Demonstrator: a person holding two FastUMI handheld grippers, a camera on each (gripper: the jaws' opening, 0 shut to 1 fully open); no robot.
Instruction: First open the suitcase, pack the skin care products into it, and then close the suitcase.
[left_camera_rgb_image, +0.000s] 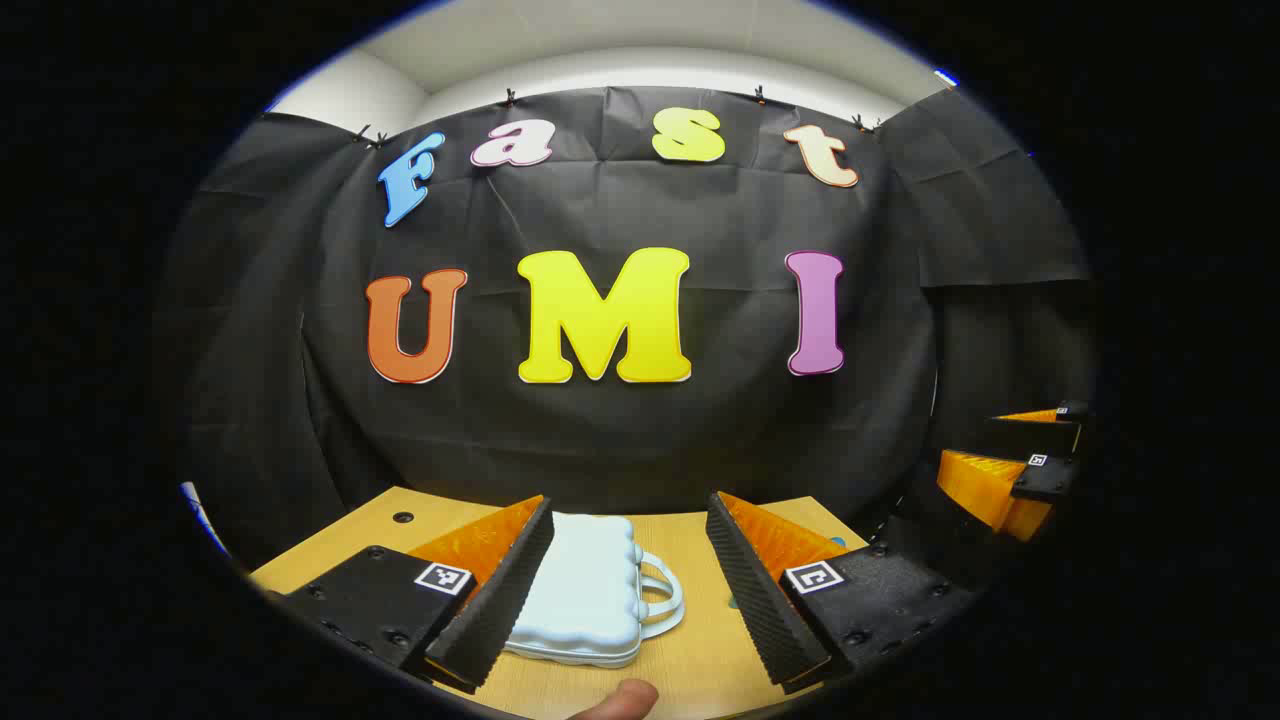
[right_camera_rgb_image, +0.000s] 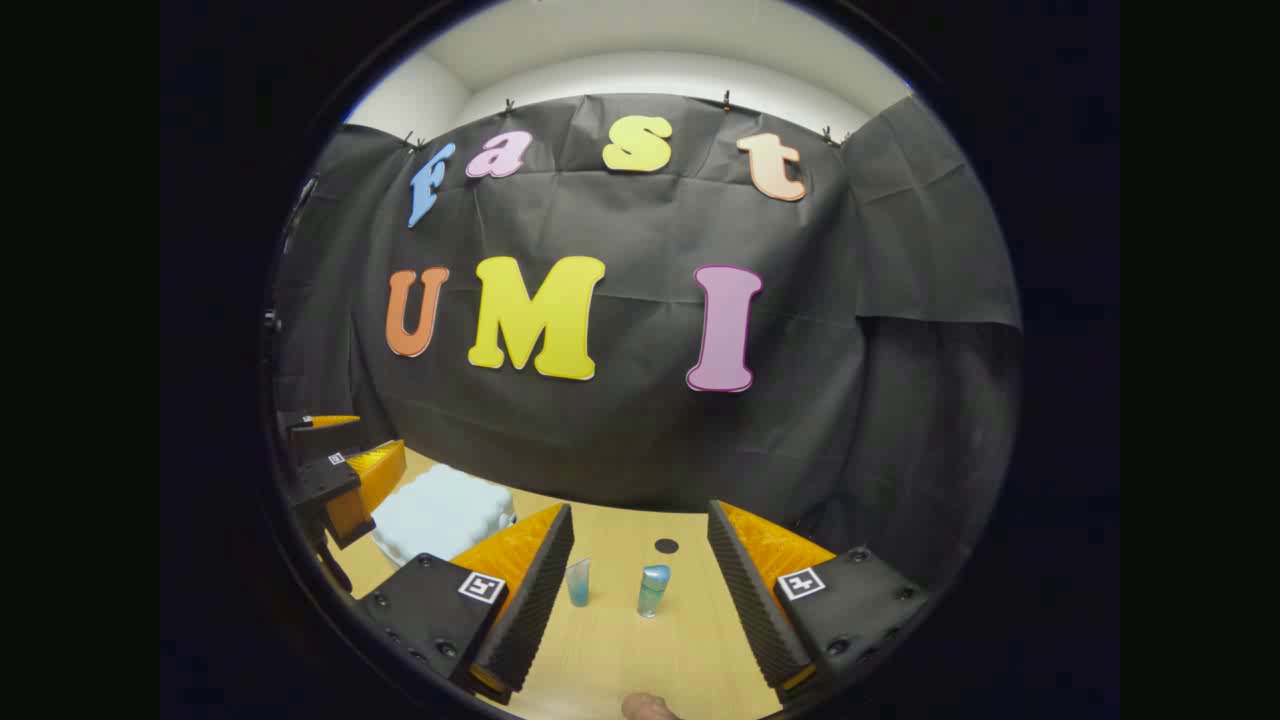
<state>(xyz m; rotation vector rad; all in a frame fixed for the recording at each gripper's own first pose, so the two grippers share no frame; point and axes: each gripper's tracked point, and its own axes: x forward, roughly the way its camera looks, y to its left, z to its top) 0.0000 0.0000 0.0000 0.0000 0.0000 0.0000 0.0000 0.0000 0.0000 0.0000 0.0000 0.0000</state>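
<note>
A small pale blue suitcase (left_camera_rgb_image: 590, 590) lies flat and closed on the wooden table (left_camera_rgb_image: 690, 660), its handle pointing right. My left gripper (left_camera_rgb_image: 630, 595) hovers above the table's near side, open, with the case seen between its fingers. In the right gripper view the same suitcase (right_camera_rgb_image: 440, 515) sits at the left. Two small blue skin care bottles (right_camera_rgb_image: 578, 582) (right_camera_rgb_image: 653, 590) stand upright on the table between the fingers of my open right gripper (right_camera_rgb_image: 640, 590), farther off. The left gripper (right_camera_rgb_image: 340, 480) shows at the left edge there, and the right gripper (left_camera_rgb_image: 1010, 470) at the right edge of the left gripper view.
The black cloth wall closes the back of the table. A round dark hole (right_camera_rgb_image: 666, 546) marks the tabletop behind the bottles, and another hole (left_camera_rgb_image: 403, 517) lies at the far left. A fingertip (left_camera_rgb_image: 625, 700) shows at the bottom edge.
</note>
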